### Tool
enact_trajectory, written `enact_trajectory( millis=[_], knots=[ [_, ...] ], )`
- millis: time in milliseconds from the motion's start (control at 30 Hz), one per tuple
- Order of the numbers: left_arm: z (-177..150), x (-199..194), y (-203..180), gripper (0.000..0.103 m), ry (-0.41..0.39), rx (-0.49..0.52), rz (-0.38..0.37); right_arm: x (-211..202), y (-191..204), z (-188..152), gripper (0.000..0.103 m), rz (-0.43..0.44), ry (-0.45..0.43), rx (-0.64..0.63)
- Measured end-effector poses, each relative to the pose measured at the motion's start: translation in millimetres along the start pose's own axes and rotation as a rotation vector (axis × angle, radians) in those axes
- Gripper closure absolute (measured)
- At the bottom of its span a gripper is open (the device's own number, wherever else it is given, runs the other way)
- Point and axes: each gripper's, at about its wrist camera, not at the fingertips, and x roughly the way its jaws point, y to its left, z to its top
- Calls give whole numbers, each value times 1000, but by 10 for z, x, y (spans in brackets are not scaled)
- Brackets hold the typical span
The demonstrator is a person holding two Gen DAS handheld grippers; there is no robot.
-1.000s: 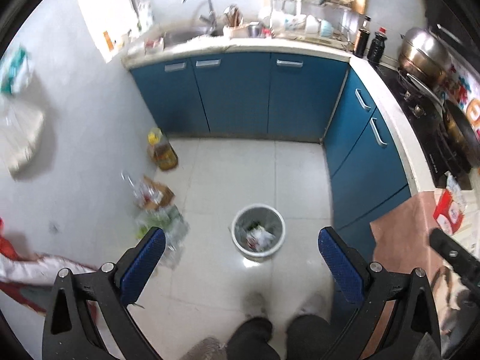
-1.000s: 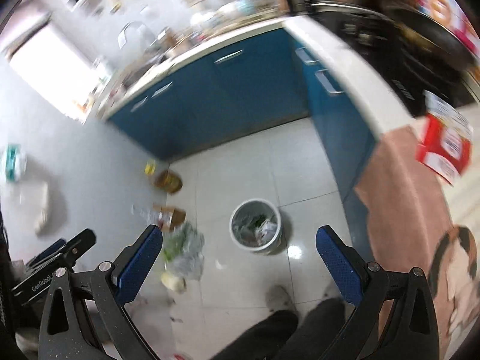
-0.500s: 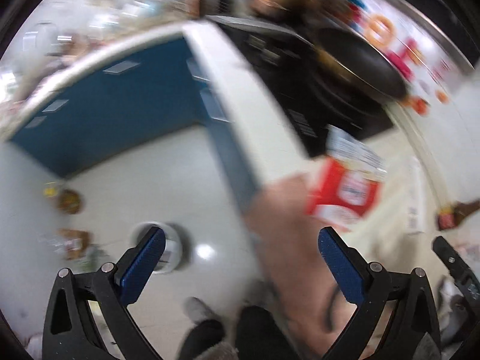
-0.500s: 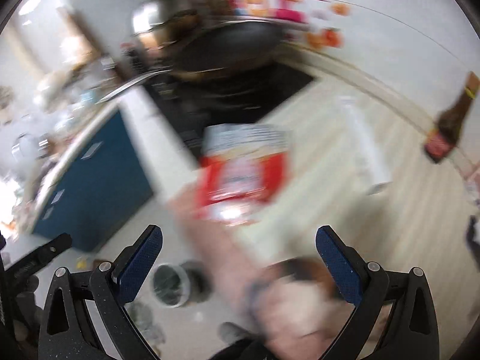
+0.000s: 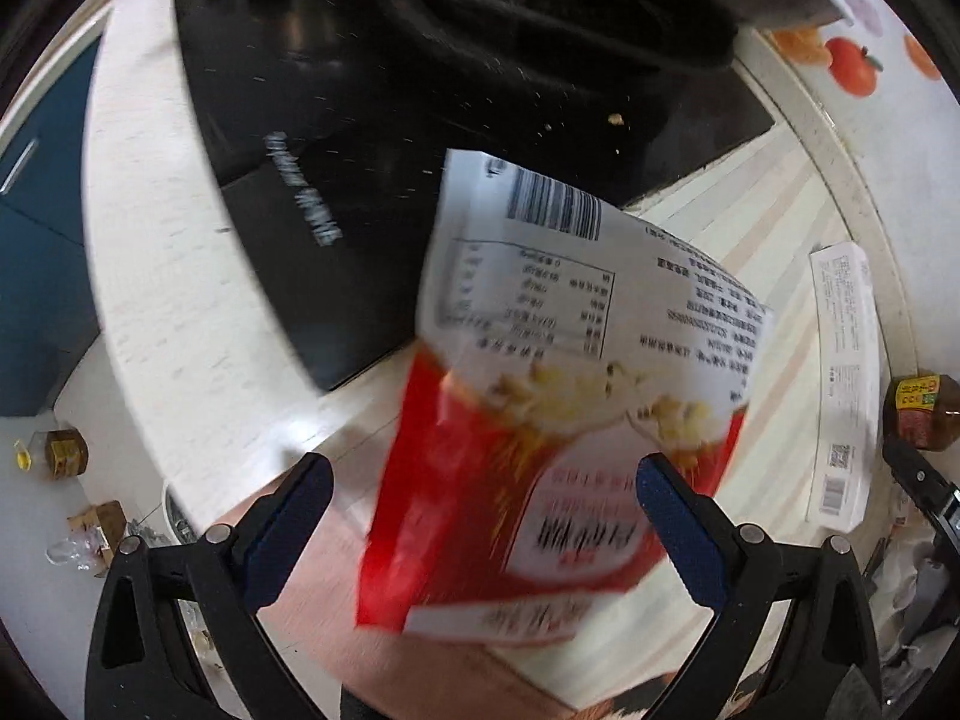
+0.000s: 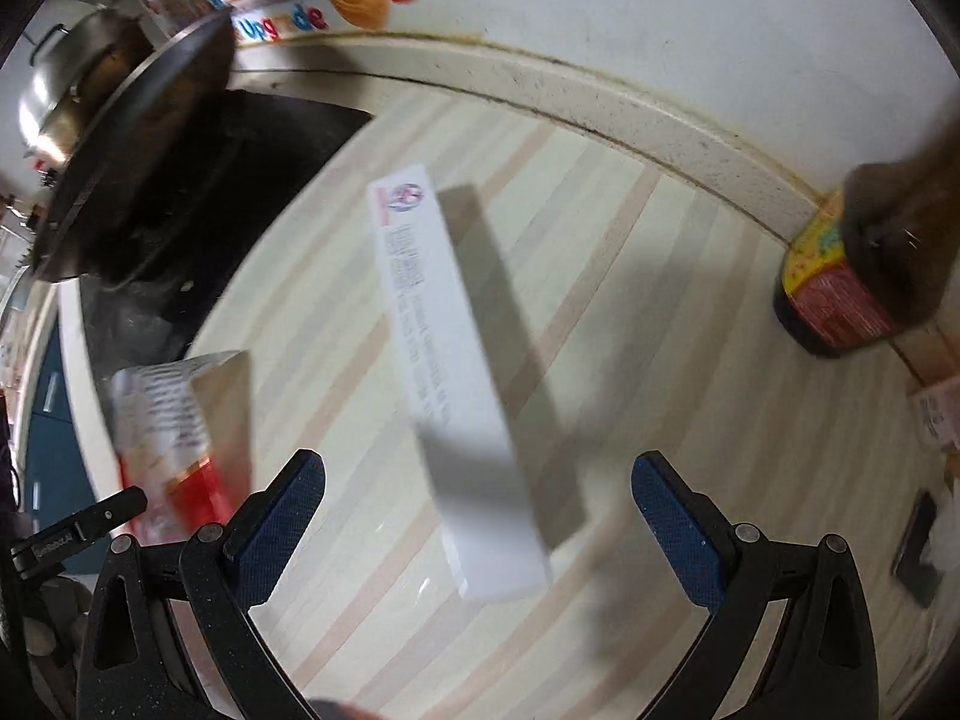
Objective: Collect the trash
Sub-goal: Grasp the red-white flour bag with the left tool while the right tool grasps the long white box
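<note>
The left gripper hangs over the counter with its blue-padded fingers spread wide and nothing between the pads; directly ahead of it lies a red-and-white snack bag, barcode end towards the black stovetop, its far corner overlapping the stove's edge and the rest resting on the striped countertop mat (the print is blurred, so the wording is unreadable); a long white box lies to the right of the bag, apart from it, with a dark sauce bottle beyond. The right gripper is likewise spread open and empty; the long white box sits lengthwise ahead of its fingers on the mat; the snack bag shows at the left, just beside the left finger; the sauce bottle stands at the far right near the wall; a dark pan rests on the stove at upper left.
</note>
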Motion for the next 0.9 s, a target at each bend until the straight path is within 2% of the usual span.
enact_trajectory(
  millis=[67, 133, 167, 233, 267, 300, 333, 367, 400, 467, 633, 900],
  knots=[
    [35, 72, -42, 1, 21, -3, -12, 126, 30, 57, 0, 2, 25, -16],
    [66, 114, -93, 16, 26, -6, -33, 259, 75, 97, 0, 6, 47, -37],
    [69, 114, -134, 21, 28, 0, -20, 295, 92, 113, 0, 3, 54, -46],
    [84, 96, -219, 55, 15, 33, 3, 394, 146, 134, 3, 3, 72, -67],
    [99, 84, -279, 85, 8, 37, -9, 412, 173, 141, 13, 6, 73, -73],
    [103, 59, -298, 89, 7, 33, -11, 426, 196, 143, 31, 6, 72, -81],
    [106, 34, -322, 92, 4, 38, -7, 435, 217, 143, 40, 1, 69, -90],
    [102, -31, -340, 99, -11, 45, -2, 436, 226, 137, 57, 0, 68, -91],
    [96, -75, -363, 102, -23, 48, 1, 432, 225, 132, 64, 5, 65, -86],
    [73, -195, -401, 103, -52, 49, 8, 381, 203, 118, 67, 32, 49, -81],
    [23, -532, -444, 103, -149, 52, 54, 141, 179, -1, 67, 75, -5, -63],
    [-289, -1251, -99, 103, -271, 32, 77, -281, 343, -257, 67, 122, -57, -93]
  ],
)
